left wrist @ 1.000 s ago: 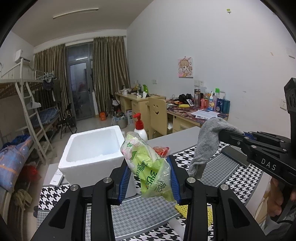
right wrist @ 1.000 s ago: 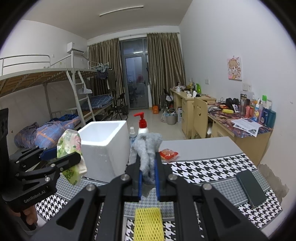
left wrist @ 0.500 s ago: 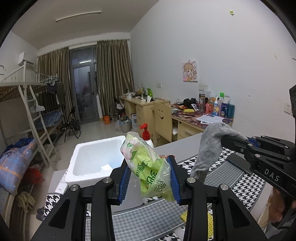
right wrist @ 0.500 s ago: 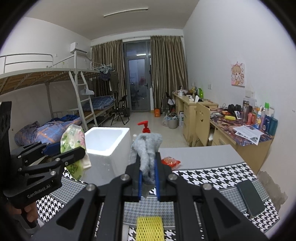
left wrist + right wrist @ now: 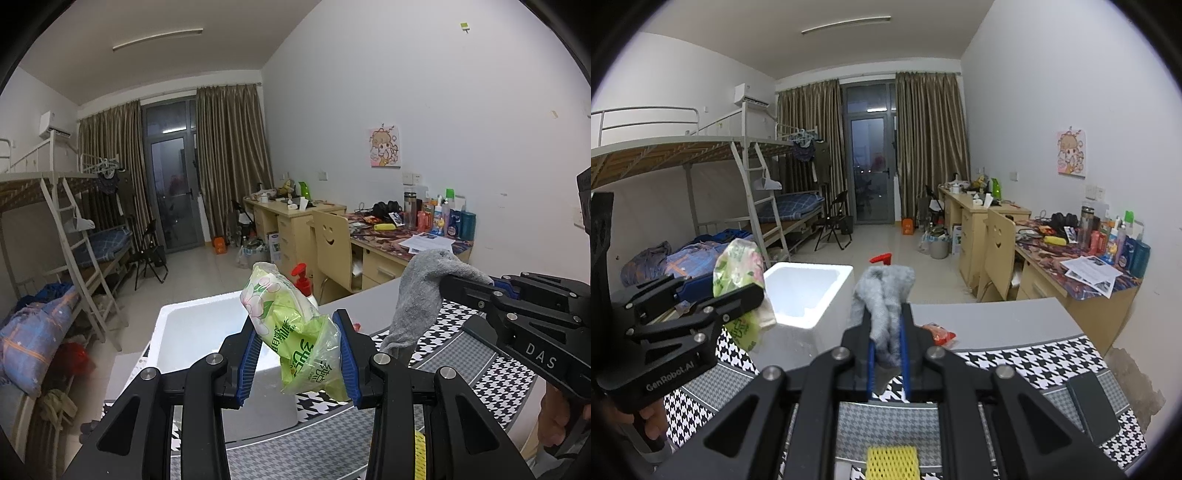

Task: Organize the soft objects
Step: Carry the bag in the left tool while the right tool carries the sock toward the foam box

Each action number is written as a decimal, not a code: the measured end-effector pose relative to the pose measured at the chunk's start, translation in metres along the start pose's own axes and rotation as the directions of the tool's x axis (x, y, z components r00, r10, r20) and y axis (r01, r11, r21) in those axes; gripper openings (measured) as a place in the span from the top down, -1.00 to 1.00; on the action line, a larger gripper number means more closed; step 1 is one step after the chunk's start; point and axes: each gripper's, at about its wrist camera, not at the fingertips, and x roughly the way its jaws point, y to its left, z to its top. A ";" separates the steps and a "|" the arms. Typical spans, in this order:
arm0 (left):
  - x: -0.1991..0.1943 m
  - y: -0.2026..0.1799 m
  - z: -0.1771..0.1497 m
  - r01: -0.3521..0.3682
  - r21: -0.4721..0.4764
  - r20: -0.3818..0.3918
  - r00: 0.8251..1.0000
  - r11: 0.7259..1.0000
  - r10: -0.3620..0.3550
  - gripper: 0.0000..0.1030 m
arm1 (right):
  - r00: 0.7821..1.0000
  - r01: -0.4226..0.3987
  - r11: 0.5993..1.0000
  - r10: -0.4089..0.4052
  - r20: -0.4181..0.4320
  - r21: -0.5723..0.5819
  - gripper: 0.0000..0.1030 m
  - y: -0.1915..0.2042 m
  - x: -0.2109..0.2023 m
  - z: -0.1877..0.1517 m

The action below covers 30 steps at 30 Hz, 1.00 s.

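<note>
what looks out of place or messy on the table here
Nothing looks spilled or damaged. A small red packet lies loose on the grey tabletop beside the white foam box, and a yellow mesh sleeve sits near the front edge.

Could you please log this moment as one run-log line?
left gripper: shut on green packet | right gripper: shut on grey sock | foam box: ahead, open

A long white ceiling tube lamp (image 5: 158, 38) lights the room evenly but dimly. Both fisheye views bend straight lines and darken into black corners. Focus is sharp; shadows are soft.
</note>
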 end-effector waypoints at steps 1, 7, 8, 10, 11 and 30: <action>0.000 0.000 0.001 -0.001 -0.001 0.001 1.000 1.000 0.001 0.21 | 1.000 0.002 1.000 -0.002 0.001 -0.001 0.74 0.001 0.001 0.001; 0.005 0.006 0.010 -0.014 -0.007 0.009 1.000 1.000 0.014 0.21 | 1.000 -0.002 1.000 0.002 0.006 -0.009 0.74 0.004 0.004 0.009; 0.007 0.005 0.011 -0.017 -0.008 0.009 1.000 1.000 0.017 0.21 | 1.000 -0.004 1.000 0.004 0.007 -0.010 0.73 0.002 0.005 0.010; 0.009 0.007 0.013 -0.022 -0.008 0.010 1.000 1.000 0.022 0.21 | 1.000 -0.003 1.000 0.003 0.011 -0.014 0.74 0.003 0.007 0.013; 0.010 0.008 0.014 -0.023 -0.009 0.011 1.000 1.000 0.023 0.21 | 1.000 -0.001 1.000 0.001 0.012 -0.016 0.74 0.004 0.007 0.014; 0.036 0.032 0.029 -0.075 -0.028 -0.003 0.997 0.997 0.075 0.21 | 1.000 -0.019 1.000 0.019 0.000 -0.017 0.73 0.009 0.038 0.034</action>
